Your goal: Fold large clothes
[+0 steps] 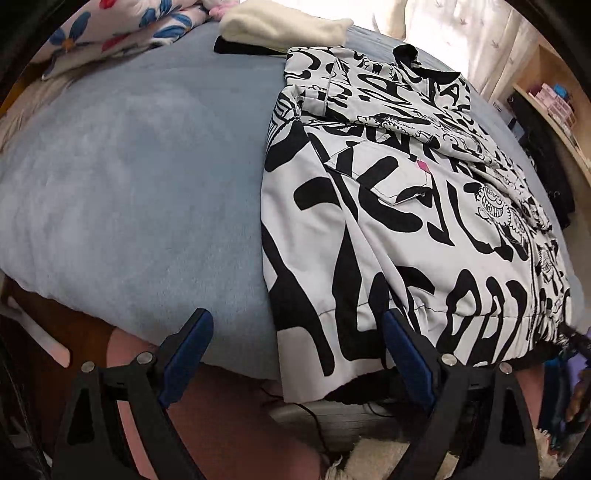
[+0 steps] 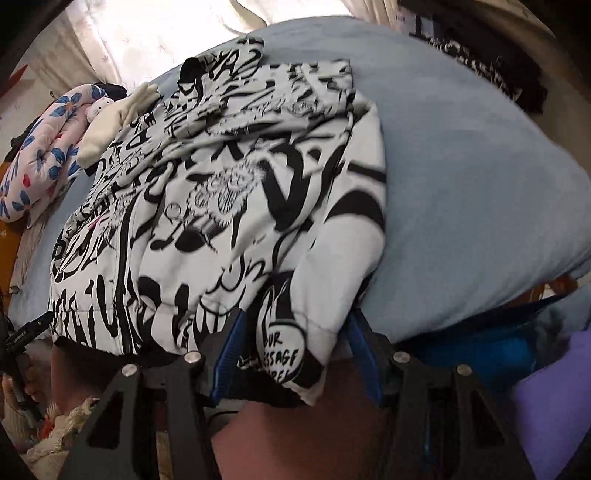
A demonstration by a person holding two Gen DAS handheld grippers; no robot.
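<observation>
Left gripper (image 1: 297, 354): its two blue fingers (image 1: 186, 350) are spread wide. The near left corner of the jacket hangs between them, but they do not pinch it. I think it is lined up to grab that corner.

Blanket (image 1: 129, 166): one soft blue blanket covers the bed. It makes a flat place for folding.

Jacket (image 1: 406, 229): one big white jacket with black scribbles. It lies on the right part of the blanket, and its bottom edge hangs over the near side of the bed. The sleeves look folded in on top already, so I think the fold from bottom to top comes next.

Right gripper (image 2: 295, 345): its jaws are partly spread with a bunched bit of the jacket's hem (image 2: 295, 332) between them. I cannot tell if the pads press on it.

Far things: one flowery quilt (image 1: 110, 33) and one cream cloth (image 1: 280, 26) sit at the far end, out of the way.

Count: two grippers, one jacket, one blanket.
</observation>
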